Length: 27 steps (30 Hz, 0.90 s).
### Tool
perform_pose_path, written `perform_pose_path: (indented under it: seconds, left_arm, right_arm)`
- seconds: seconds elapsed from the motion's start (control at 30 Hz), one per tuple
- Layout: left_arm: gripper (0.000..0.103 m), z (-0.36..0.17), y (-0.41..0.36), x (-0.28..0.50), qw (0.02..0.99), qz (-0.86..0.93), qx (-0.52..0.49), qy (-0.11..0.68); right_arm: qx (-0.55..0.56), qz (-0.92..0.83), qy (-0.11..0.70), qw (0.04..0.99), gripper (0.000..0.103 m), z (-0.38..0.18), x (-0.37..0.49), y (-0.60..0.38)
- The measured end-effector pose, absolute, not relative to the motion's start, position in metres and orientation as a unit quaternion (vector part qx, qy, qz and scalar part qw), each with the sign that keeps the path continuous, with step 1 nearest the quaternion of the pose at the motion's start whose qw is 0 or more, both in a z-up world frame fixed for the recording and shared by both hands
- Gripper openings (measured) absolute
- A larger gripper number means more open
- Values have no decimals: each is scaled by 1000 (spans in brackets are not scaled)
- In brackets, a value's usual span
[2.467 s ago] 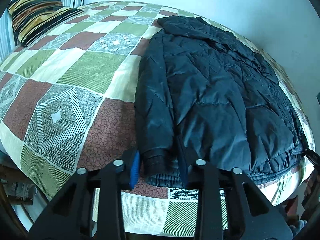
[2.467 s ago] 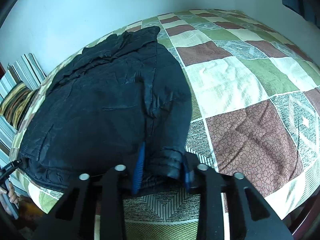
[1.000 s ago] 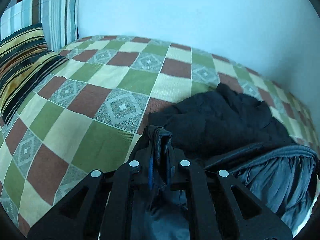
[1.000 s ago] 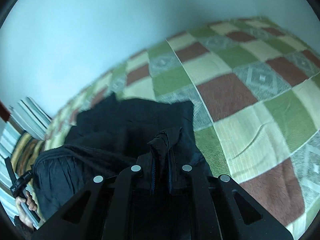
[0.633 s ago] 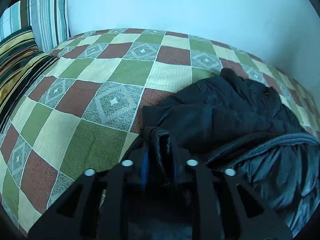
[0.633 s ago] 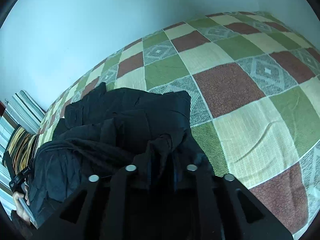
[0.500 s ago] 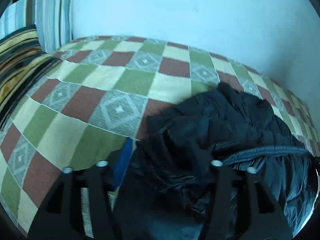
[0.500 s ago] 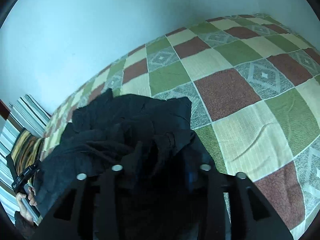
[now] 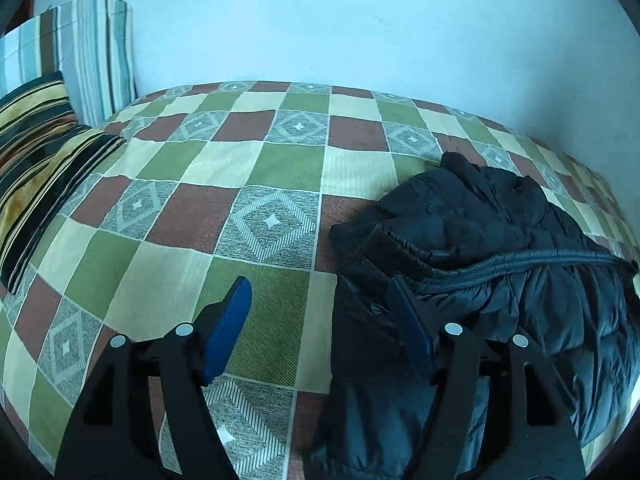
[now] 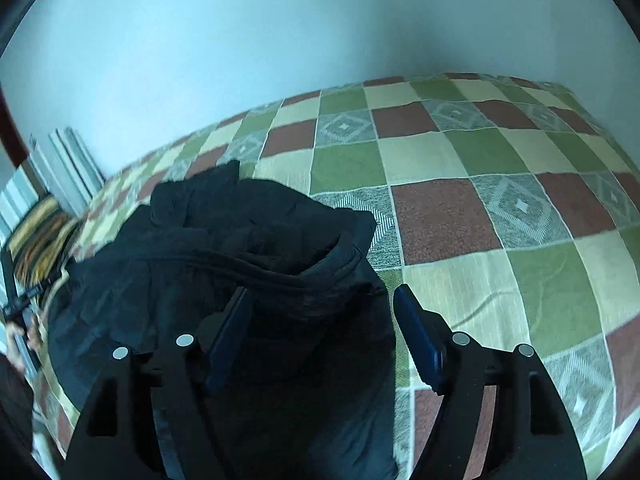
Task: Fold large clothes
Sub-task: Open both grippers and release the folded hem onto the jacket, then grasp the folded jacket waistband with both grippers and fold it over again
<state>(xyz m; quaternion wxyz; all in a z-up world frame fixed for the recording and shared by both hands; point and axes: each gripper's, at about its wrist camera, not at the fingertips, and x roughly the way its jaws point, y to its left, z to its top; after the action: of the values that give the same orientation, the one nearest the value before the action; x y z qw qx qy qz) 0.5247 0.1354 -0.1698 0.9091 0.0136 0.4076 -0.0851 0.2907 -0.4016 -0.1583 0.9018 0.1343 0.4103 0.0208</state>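
A dark quilted jacket (image 9: 480,248) lies folded over on itself on the checkered bedspread (image 9: 248,184), its hem edge now lying across the upper half. My left gripper (image 9: 320,292) stands open above the jacket's left edge; its right pad is over the fabric, its left pad over bare bedspread. In the right wrist view the jacket (image 10: 240,248) fills the lower left. My right gripper (image 10: 322,300) has its jaws still opening, with jacket fabric lying loose below and between them and no pad pressing it.
Striped pillows (image 9: 44,152) lie at the head of the bed, with a striped cushion (image 9: 88,56) leaning on the pale wall. A hand (image 10: 24,340) on the other gripper's handle shows at the right wrist view's left edge. Bedspread (image 10: 500,208) stretches right of the jacket.
Both grippers carried the jacket's lower hem up over its upper half, then opened and let it go. The left gripper has shifted left, off the jacket's edge.
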Motion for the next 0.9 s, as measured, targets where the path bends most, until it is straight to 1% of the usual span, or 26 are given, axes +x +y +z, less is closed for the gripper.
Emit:
perform_pose_path:
  seconds: [0.17,0.23,0.33,0.37,0.4,0.47,0.6,0.7,0.73,0.77,0.83,0.87,0.9]
  left_arm:
    - [71,-180,130,536,903,-108,46,413]
    - [73,-186,126,542,899,-112,57,420]
    - [74,-194,123,547,895,-117,69,426]
    - [74,-197,122,550,892,-119,72,430]
    - [74,-199,120,551,891,-121,76,432]
    - [74,-204,117,554,885,-130,89,437]
    - [73,-206,114,560,878,-161,97,441]
    - [73,-213,112,568,858,-189,92,468]
    - [65,-217,110,570,852,-192,97,477]
    - [61,-219,108,569,849,-197,99,481]
    - [37,-220,103,566,842,-214,99,485]
    - [37,-220,100,564,844,-211,107,481]
    - [33,-220,96,561,847,-206,121,475]
  right_arm:
    - [96,40,431,897,72,-171,313,-397]
    - [97,50,440,892,72,-178,321,-396]
    - [92,52,444,890,72,-184,327,-392]
    - [93,52,444,890,68,-185,328,-392]
    - [94,52,444,890,61,-187,328,-391]
    - [88,44,450,888,52,-191,329,-390]
    - [82,44,447,890,44,-195,326,-388]
    - [81,44,443,892,40,-195,325,-388]
    - [80,43,441,893,39,-195,325,-387]
    - [77,42,439,894,37,-194,324,-386]
    - [68,39,434,897,33,-193,322,-383]
    - [63,37,432,899,31,-192,321,-381]
    - [55,34,428,901,29,-191,320,-379]
